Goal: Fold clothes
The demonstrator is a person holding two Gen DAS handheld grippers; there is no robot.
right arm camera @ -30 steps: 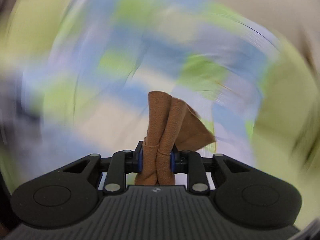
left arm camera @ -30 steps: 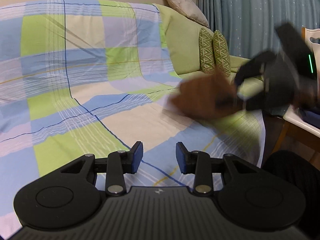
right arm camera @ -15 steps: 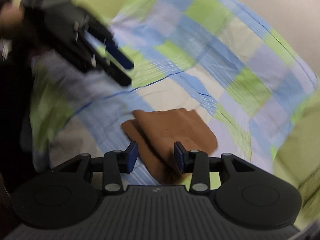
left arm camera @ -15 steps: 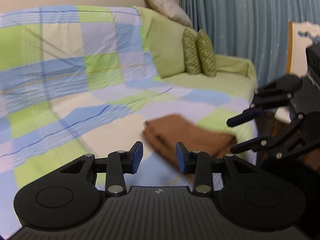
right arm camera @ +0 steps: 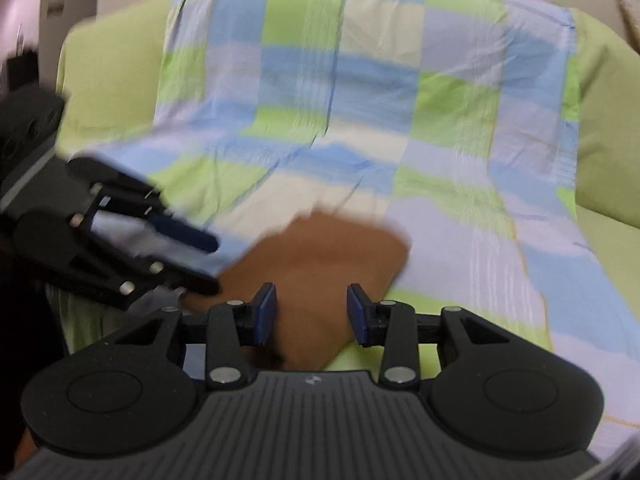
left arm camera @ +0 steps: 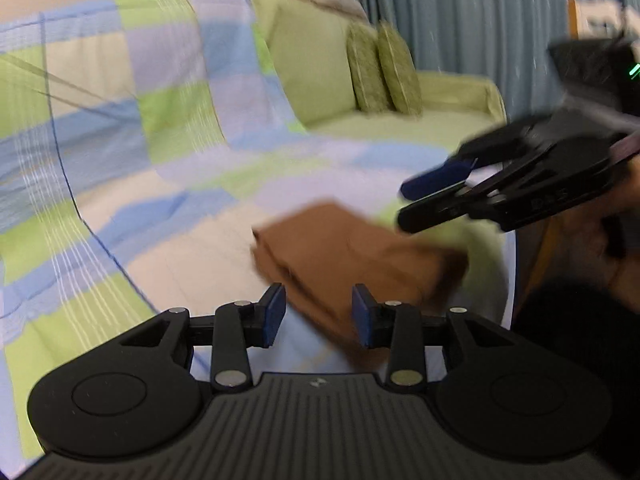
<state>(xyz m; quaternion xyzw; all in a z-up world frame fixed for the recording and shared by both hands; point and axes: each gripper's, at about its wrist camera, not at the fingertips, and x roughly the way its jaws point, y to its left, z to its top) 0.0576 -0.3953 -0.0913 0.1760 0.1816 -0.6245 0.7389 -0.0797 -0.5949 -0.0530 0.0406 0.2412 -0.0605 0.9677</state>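
The folded brown cloth (left arm camera: 352,256) lies low and centre in both views on the checked sheet (left arm camera: 120,168), seemingly flat despite blur, so the left gripper (left arm camera: 319,316) and right gripper (right arm camera: 311,314), both part-open and empty, should square its edges gently.

Small pale logo mark, shaped like a slanted "N" or bolt, at the front centre of the ribbed housing on the left gripper (left arm camera: 319,321) and the right gripper (right arm camera: 311,313). Embossed lettering on the right gripper's side, left wrist view: blurred, unreadable. No other legible text.
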